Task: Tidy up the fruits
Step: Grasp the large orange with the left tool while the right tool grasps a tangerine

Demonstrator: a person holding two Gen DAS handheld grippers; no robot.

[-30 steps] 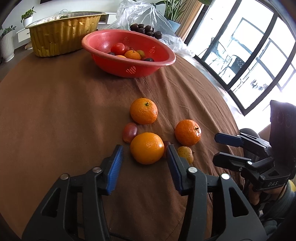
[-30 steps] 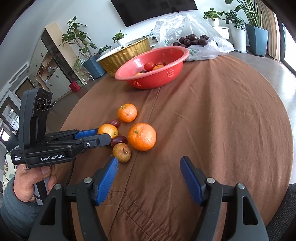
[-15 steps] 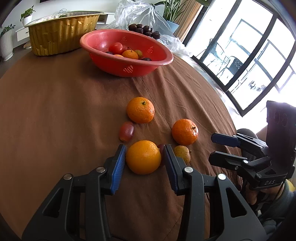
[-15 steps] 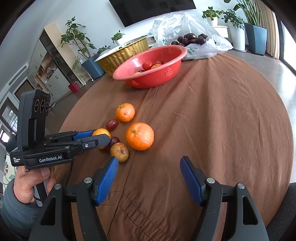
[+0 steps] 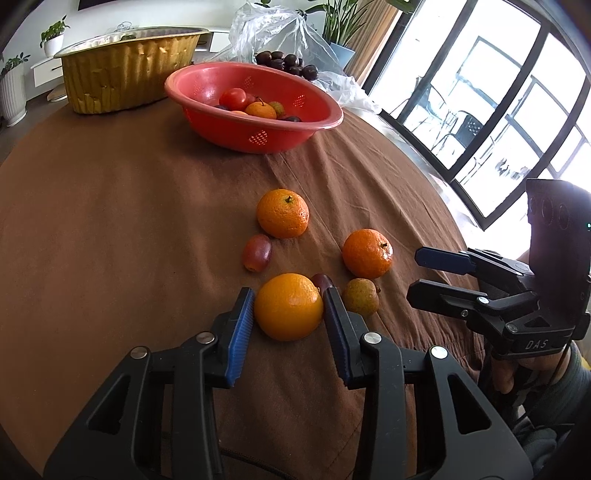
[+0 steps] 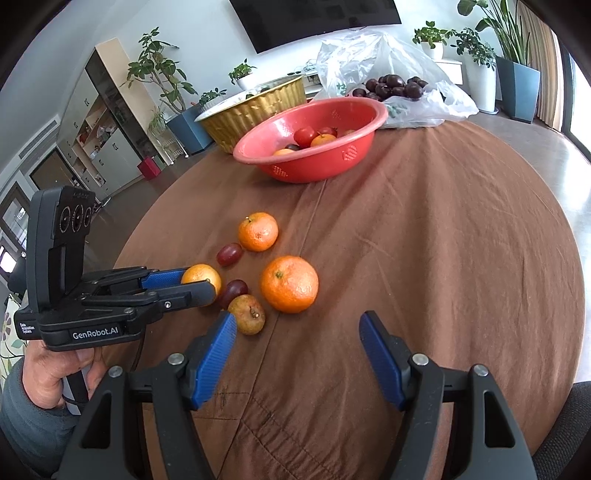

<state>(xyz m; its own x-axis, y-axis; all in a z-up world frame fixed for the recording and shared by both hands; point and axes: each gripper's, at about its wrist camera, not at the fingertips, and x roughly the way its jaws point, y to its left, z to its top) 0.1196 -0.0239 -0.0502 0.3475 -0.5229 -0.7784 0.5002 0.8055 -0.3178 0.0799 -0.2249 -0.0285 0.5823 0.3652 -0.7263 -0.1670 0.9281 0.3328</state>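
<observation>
L hand-held gripper [image 5: 288, 310] clamped on fruit; R hand-held gripper [image 6: 298, 332] spread wide.

Daylight pours through tall black-framed windows [image 5: 491, 122] onto a pale room with a wall-mounted television [image 6: 317, 18], potted plants [image 6: 159, 74] and an open shelving cabinet [image 6: 107, 122]

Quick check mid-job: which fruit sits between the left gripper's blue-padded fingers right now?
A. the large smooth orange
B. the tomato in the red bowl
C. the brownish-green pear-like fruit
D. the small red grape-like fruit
A: the left gripper brackets the large smooth orange on the brown tablecloth, a finger on each side; the brownish-green pear-like fruit lies outside its right finger.
</observation>
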